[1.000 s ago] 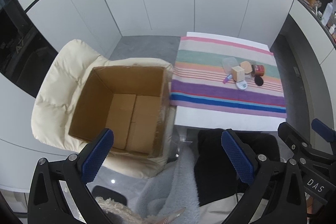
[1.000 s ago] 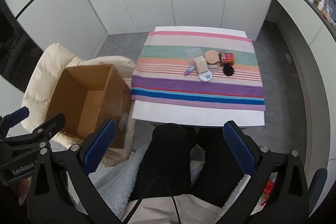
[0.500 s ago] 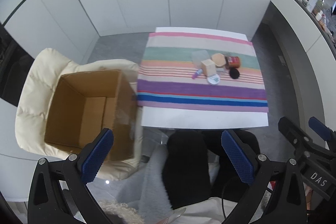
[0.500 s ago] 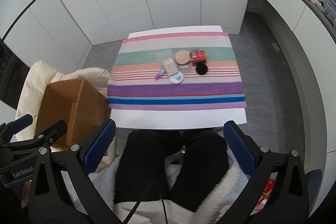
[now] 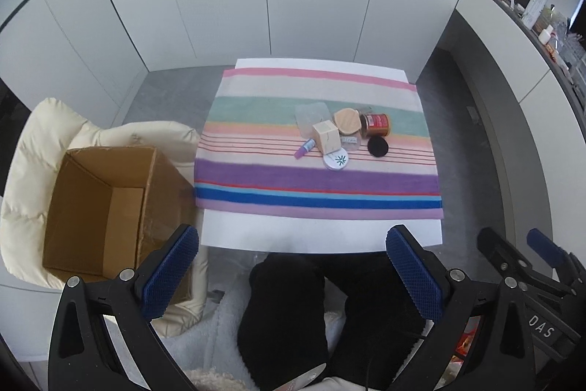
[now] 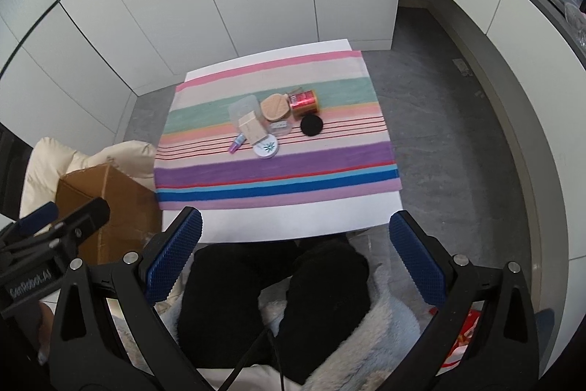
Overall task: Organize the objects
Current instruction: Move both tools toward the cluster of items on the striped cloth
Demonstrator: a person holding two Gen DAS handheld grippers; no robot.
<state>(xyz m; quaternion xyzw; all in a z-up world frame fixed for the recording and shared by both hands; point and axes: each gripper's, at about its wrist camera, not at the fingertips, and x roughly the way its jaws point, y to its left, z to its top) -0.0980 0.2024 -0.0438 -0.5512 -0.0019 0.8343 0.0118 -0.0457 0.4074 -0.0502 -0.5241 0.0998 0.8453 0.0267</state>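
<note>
Above the person's lap, both grippers hang wide open and empty, short of the white table (image 5: 322, 237).

On the striped cloth (image 5: 318, 178) covering that table, a small cluster sits toward the far right: a clear lidded container (image 5: 311, 114), a round wooden lid (image 5: 347, 120), a red tin (image 5: 377, 124), a beige cube box (image 5: 326, 136), a black round pad (image 5: 378, 147), a white round compact (image 5: 337, 161) and a purple tube (image 5: 304, 148), most touching or just beside one another. Left of the table, an open cardboard box (image 5: 99, 207) rests on a cream padded chair (image 5: 33, 149). The left gripper (image 5: 291, 266) and right gripper (image 6: 295, 257) each have fingers spread well apart, holding nothing, over black-clad knees (image 6: 278, 284).
</note>
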